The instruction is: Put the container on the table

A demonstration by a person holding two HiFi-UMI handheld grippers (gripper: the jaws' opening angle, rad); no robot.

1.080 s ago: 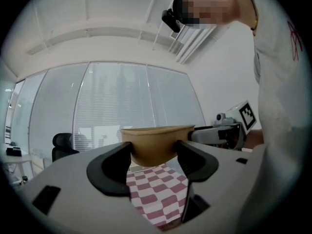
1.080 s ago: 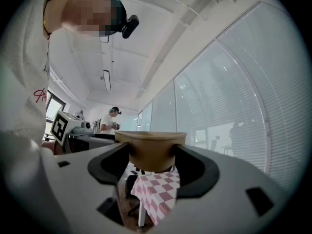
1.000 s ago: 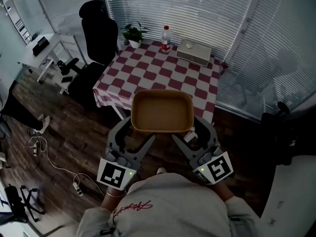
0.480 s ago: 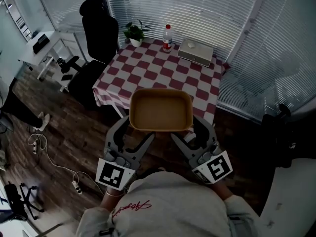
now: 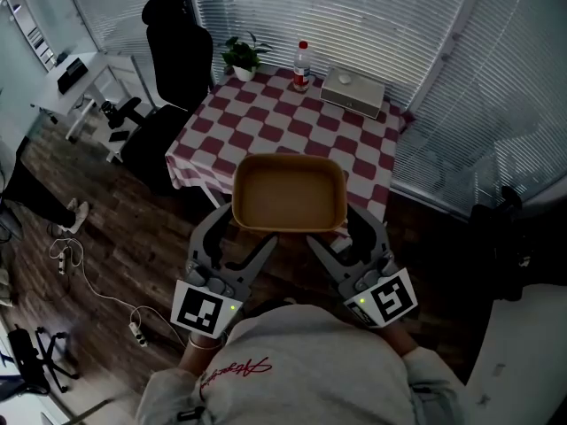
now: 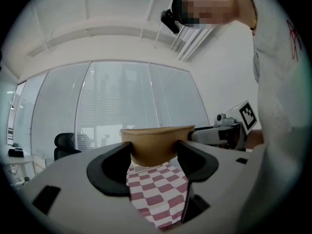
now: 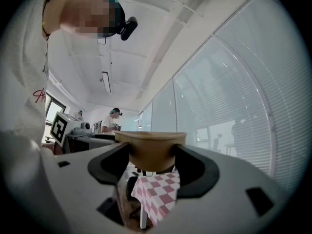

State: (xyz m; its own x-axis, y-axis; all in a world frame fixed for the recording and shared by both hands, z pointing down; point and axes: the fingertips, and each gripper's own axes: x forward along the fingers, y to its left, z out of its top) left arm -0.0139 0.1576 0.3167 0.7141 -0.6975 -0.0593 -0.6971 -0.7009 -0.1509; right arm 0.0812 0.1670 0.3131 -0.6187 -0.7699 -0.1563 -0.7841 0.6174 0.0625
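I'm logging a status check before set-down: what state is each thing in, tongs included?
container: empty, upright, held in the air, not yet on the table.
left tongs: shut on one end of the container.
right tongs: shut on its other end.
bottle: upright, capped, on the table.
plant: upright at the table's far corner.
white box: lying flat on the table.
window blinds: lowered.

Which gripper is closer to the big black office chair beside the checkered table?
Left. The left gripper clamps the brown rounded container on the side towards the black office chair. The right gripper clamps the opposite side, farther from it.
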